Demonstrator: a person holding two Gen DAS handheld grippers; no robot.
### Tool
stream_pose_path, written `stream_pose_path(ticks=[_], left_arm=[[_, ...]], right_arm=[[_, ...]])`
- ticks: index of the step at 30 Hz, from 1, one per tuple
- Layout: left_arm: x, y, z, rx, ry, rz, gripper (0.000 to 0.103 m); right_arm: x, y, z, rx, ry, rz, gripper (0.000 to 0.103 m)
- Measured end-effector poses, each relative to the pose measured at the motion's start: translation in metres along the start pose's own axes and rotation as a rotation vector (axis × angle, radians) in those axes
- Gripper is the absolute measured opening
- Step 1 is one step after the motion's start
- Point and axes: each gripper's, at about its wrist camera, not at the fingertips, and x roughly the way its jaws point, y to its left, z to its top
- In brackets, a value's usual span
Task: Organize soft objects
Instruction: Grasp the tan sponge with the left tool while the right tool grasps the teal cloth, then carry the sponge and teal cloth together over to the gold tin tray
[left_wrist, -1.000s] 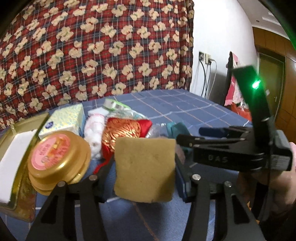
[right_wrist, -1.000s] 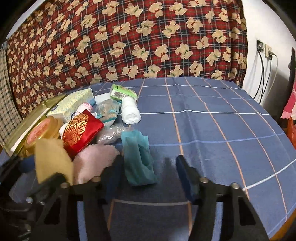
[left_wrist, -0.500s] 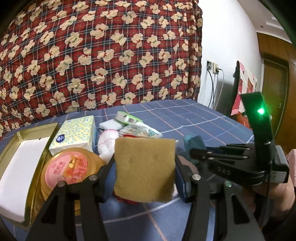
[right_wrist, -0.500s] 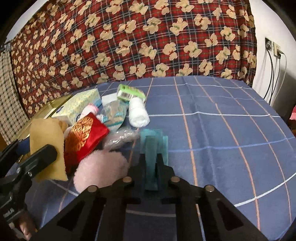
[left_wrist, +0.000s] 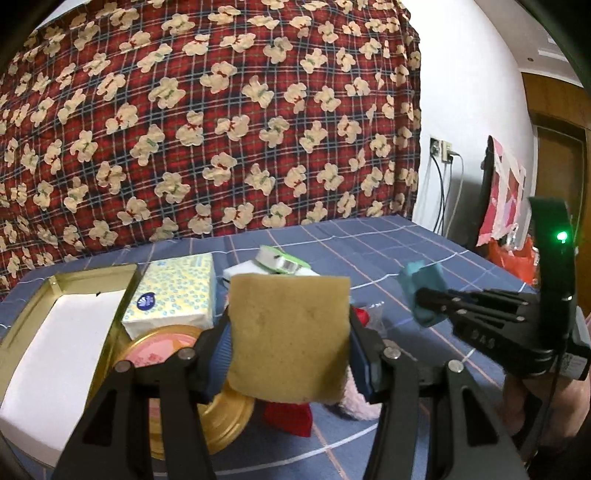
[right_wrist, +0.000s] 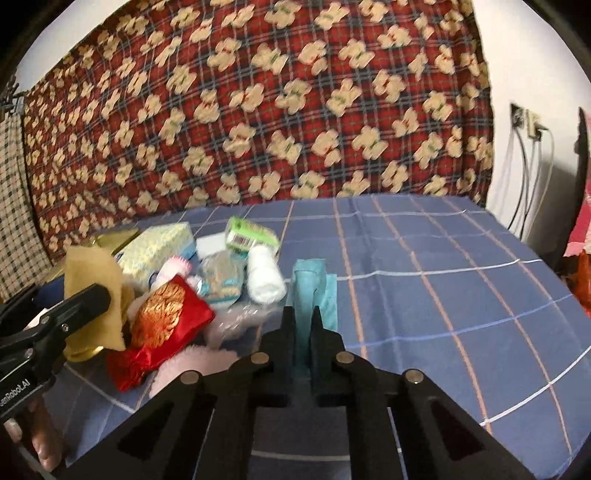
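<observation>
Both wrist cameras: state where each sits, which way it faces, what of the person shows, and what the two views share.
Left wrist: sits on the left gripper, looking along its fingers over the blue checked cloth toward the bear-print blanket; the yellow sponge is clamped in it; a hand shows at right.
Right wrist: sits on the right gripper, facing the same blanket, shut on the teal cloth; fingers show lower left.
Shared: each shows the other gripper, tissue pack, red pouch.
</observation>
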Motion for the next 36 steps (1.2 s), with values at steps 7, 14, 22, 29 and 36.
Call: stream_pose_path(ticks=[7, 14, 22, 29, 36], left_arm=[[0.004, 0.008, 0.002, -0.001, -0.025, 0.049, 0.054], [0.010, 0.016, 0.003, -0.005, -0.029, 0.076, 0.054], [0.018, 0.028, 0.006, -0.030, -0.023, 0.094, 0.054], [0.021, 0.037, 0.008, -0.057, -0.023, 0.102, 0.054], [0.023, 0.048, 0.009, -0.084, -0.026, 0.144, 0.054]], right_arm=[[-0.004, 0.007, 0.012, -0.008, -0.055, 0.009, 0.007], [0.006, 0.018, 0.018, -0.020, -0.079, 0.015, 0.007], [0.013, 0.028, 0.023, -0.016, -0.111, 0.016, 0.007], [0.021, 0.036, 0.030, -0.006, -0.135, 0.015, 0.007], [0.025, 0.046, 0.033, -0.001, -0.169, 0.009, 0.007]])
